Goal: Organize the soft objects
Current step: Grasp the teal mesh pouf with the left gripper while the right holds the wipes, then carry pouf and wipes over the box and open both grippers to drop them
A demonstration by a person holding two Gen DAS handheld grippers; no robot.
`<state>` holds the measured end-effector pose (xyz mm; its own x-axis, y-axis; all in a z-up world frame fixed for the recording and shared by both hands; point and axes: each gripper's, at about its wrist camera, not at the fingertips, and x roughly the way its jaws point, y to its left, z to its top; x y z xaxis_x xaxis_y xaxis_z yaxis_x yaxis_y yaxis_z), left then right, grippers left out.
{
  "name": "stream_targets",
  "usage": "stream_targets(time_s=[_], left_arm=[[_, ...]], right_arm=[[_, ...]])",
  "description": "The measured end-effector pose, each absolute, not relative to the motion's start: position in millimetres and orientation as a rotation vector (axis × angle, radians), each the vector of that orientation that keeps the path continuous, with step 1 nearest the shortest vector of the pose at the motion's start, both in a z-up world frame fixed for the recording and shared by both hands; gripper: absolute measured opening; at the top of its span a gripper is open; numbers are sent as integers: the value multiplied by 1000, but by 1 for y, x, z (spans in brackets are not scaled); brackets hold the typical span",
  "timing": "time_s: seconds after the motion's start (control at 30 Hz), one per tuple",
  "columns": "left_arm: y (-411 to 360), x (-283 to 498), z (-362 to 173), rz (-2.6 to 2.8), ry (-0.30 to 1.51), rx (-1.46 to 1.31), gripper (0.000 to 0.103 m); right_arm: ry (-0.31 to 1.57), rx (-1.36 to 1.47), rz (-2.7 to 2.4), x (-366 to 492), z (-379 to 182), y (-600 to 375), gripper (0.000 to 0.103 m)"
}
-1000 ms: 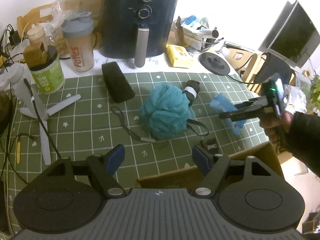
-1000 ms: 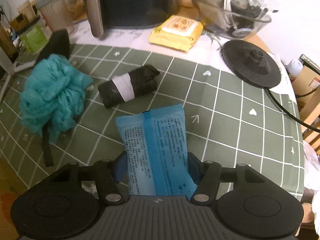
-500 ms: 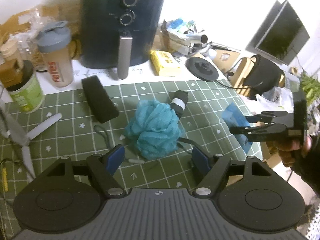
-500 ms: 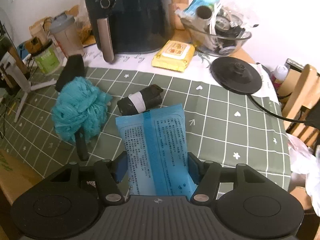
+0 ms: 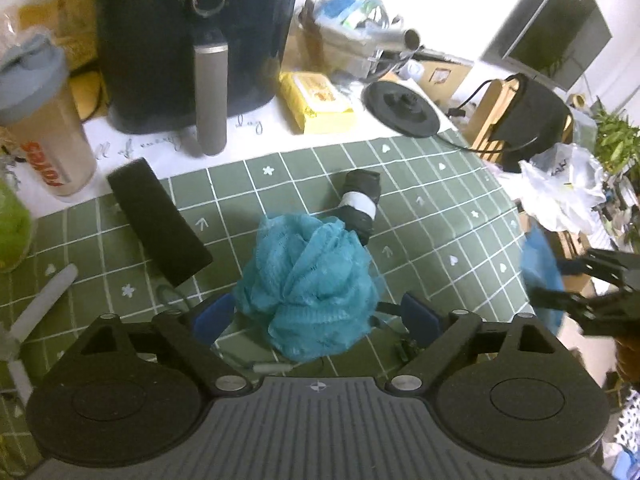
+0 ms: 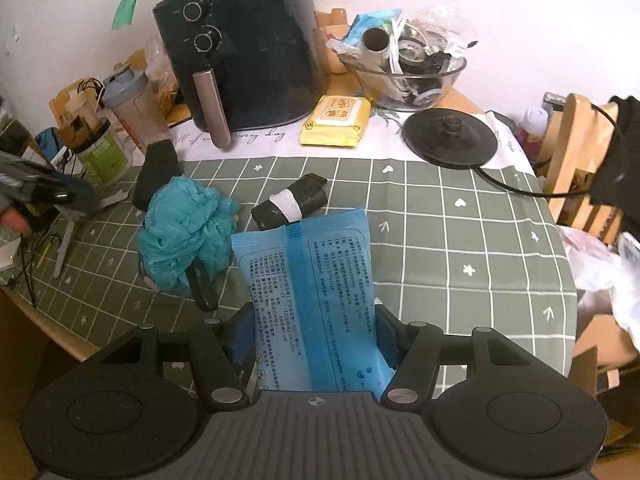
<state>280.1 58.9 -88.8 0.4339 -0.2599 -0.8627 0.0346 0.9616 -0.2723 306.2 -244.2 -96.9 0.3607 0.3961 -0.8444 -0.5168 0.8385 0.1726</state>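
Observation:
A teal mesh bath pouf [image 5: 308,280] lies on the green checked mat [image 5: 432,220]; it also shows in the right wrist view [image 6: 184,232]. My left gripper [image 5: 316,314] is open, its blue pads either side of the pouf's near part. My right gripper [image 6: 310,336] is shut on a blue soft wipes pack [image 6: 312,292] and holds it above the mat's near edge; pack and gripper show at the right in the left wrist view [image 5: 540,276]. A black roll with a white band [image 5: 360,204] lies just behind the pouf.
A black case [image 5: 160,216] lies left of the pouf. A dark air fryer [image 5: 192,40], shaker bottle [image 5: 36,120], yellow wipes pack [image 5: 316,100], kettle base [image 5: 400,108] and glass bowl of clutter [image 6: 408,76] stand behind the mat. A black strap [image 6: 202,286] trails from the pouf.
My left gripper has moved forward until its pads flank the pouf. My right gripper has lifted and pulled back from the table with the blue pack in it.

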Motion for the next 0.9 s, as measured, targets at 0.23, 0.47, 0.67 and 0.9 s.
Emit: stream_targets(time_s=[0.23,0.47,0.67,0.9], left_arm=[[63,319,-134,-190,1192,-305,92],[53,346,-180,-180,1293,-306,93],[53,353,-200,-173,1342,-316,97],[48,351,-199,-194,1345,-311,77]], right_arm=[[1041,-100,555,291,-87,-257,64],[1039,-63,518,278,-81,-268,64],[1035,-38,500,269,-76,-275,64],[1027,-31,490,262,-70,-282,64]])
